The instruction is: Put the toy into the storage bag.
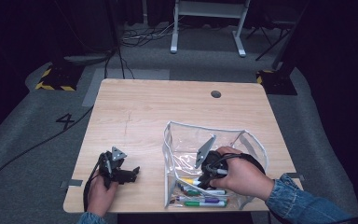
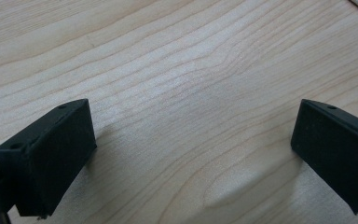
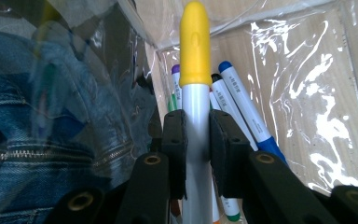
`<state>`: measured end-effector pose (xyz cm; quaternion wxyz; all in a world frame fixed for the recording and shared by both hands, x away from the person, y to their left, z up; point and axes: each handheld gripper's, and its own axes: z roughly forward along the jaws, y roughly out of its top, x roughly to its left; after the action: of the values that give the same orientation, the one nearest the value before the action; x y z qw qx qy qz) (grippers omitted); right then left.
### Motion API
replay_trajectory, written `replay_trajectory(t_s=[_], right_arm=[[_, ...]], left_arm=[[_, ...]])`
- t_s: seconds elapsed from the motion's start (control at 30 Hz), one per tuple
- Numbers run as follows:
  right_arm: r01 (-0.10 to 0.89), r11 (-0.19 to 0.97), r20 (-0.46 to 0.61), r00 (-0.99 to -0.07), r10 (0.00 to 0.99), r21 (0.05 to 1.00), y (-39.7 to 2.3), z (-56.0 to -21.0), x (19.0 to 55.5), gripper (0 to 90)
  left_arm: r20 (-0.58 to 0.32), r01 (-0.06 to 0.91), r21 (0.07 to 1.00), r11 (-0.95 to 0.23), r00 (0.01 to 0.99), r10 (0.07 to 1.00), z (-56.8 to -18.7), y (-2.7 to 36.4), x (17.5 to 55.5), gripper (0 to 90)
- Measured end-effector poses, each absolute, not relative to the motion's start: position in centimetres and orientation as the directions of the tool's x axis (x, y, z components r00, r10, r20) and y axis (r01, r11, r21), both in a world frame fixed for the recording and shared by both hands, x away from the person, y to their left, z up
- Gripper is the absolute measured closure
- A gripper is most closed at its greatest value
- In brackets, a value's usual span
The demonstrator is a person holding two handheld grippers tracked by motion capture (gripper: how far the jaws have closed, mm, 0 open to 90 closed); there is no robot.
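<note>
The high view hangs above the near edge, looking forward and down over the whole table (image 1: 135,107). The left gripper view skims bare wood close up, at 7 o'clock. The right gripper view sits inside the pouch (image 1: 242,140), at 5 o'clock, close on the markers (image 3: 242,107), which the high view shares.

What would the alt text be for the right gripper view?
The right gripper is shut on a grey marker with a yellow cap, pointing into a clear plastic pouch. Further markers with blue, black and purple caps lie behind it.
</note>
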<state>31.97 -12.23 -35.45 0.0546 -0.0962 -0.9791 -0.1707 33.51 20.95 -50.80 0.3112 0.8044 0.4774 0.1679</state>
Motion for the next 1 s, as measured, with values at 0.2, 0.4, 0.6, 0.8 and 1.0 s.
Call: replay_trajectory(t_s=[0.2,0.4,0.6,0.8,1.0], right_arm=[[0.193,0.945,0.148,-0.976,0.158,0.262,-11.8,-36.8,32.0,76.9],[0.178,0.962,0.155,-0.977,0.147,0.207,-11.8,-38.2,32.2,75.3],[0.157,0.952,0.061,-0.987,0.146,0.261,-11.9,-37.8,32.5,52.8],[0.216,0.897,0.036,-0.975,0.219,0.385,-12.7,-35.5,33.0,47.2],[0.265,0.826,0.028,-0.957,0.29,0.498,-14.2,-33.1,33.3,46.2]], left_arm=[[-0.028,0.664,0.66,-0.351,0.488,0.872,-50.8,21.0,33.5,0.0],[-0.027,0.664,0.661,-0.351,0.488,0.873,-50.8,21.0,33.5,0.0],[-0.027,0.664,0.66,-0.351,0.488,0.872,-50.8,21.0,33.5,0.0],[-0.027,0.664,0.661,-0.35,0.488,0.873,-50.8,20.9,33.5,0.0],[-0.025,0.662,0.664,-0.348,0.485,0.874,-50.8,20.9,33.5,0.0]])
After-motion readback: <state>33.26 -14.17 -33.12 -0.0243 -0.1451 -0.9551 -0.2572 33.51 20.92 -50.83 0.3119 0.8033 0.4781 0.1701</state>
